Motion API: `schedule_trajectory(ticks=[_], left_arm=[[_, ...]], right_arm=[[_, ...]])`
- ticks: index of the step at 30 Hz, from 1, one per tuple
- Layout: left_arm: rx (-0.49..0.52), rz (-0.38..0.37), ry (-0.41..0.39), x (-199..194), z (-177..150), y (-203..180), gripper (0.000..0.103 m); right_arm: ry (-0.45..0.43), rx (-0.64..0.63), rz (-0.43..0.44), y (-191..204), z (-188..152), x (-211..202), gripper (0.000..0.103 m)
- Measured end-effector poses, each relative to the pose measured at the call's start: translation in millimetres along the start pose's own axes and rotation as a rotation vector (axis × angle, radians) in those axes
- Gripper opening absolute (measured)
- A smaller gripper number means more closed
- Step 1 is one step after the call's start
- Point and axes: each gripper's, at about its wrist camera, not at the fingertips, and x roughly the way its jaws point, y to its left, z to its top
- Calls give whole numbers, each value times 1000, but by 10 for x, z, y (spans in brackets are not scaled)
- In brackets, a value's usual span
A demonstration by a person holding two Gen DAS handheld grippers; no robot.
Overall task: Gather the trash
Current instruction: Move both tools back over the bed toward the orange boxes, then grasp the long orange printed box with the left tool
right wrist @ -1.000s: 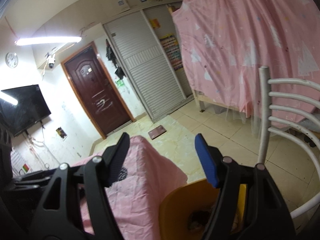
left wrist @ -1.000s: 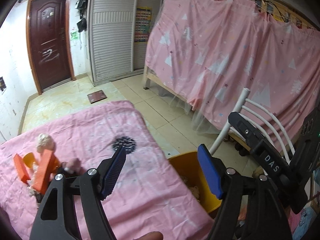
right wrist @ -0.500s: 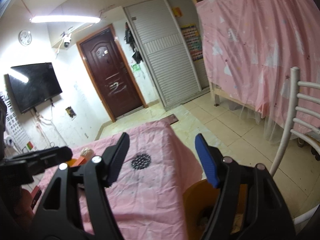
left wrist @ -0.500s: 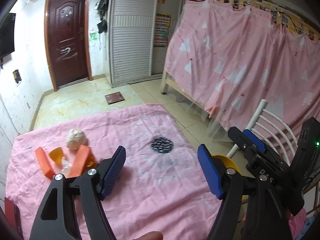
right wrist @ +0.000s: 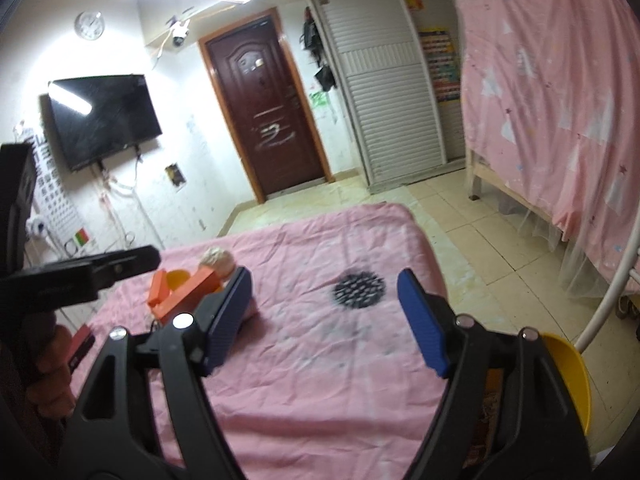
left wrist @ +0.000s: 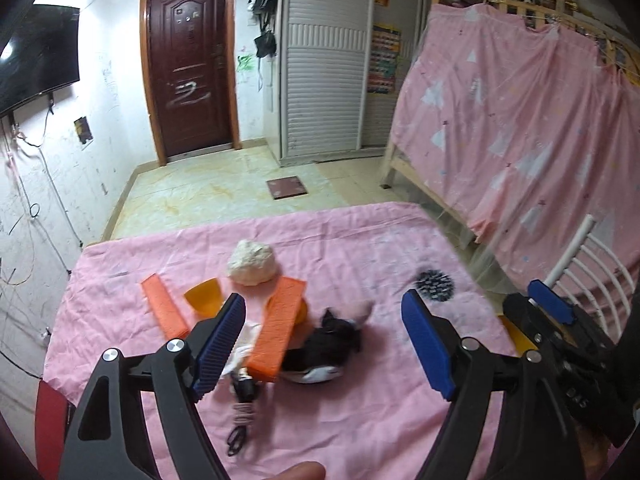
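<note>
- Approaching the pile with both tools empty: your left tool (left wrist: 322, 344) and right tool (right wrist: 324, 316) each have wide jaws that are opening further, with nothing between them.
- The trash sits clustered on the pink-covered table (left wrist: 360, 420), all of it near the crumpled white wad (left wrist: 252, 262): an orange wedge piece (left wrist: 205, 299) just beside it, two orange blocks (left wrist: 278, 330) either side of that wedge, and a black-and-white scrap (left wrist: 324, 346) on the block's far side from the wedge.
- The long orange block leans on other pieces, so if you close on it off-centre it will likely tip and scatter what it rests on.
- A thin dark cord (left wrist: 240, 408) trails from the pile toward you; snag it with a pad and you may drag the whole heap across the cloth.
- The cloth is loose and wrinkled. If you press down too hard beside the wad you could pinch fabric along with the trash.
- The wad looks soft; a shallow grip may let it slip out.
- The yellow bin (right wrist: 568, 372) stands off the table's edge, well away from the wad, and its rim is mostly hidden behind your right tool, so a drop there could miss.
- Both tools are close together; watch that they don't collide over the pile.
</note>
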Motion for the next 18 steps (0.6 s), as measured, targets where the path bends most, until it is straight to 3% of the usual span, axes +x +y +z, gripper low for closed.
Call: schedule_trajectory(ticks=[11, 13, 15, 18], left_arm=[[10, 75, 52, 424, -82, 169, 73], [15, 89, 58, 495, -76, 181, 70], [18, 98, 69, 562, -72, 199, 59], [15, 80, 106, 666, -74, 228, 50]], right_arm=[[67, -59, 24, 227, -132, 213, 78], [74, -59, 25, 220, -134, 229, 78], [81, -55, 30, 213, -140, 252, 78], [95, -44, 52, 206, -161, 293, 78]])
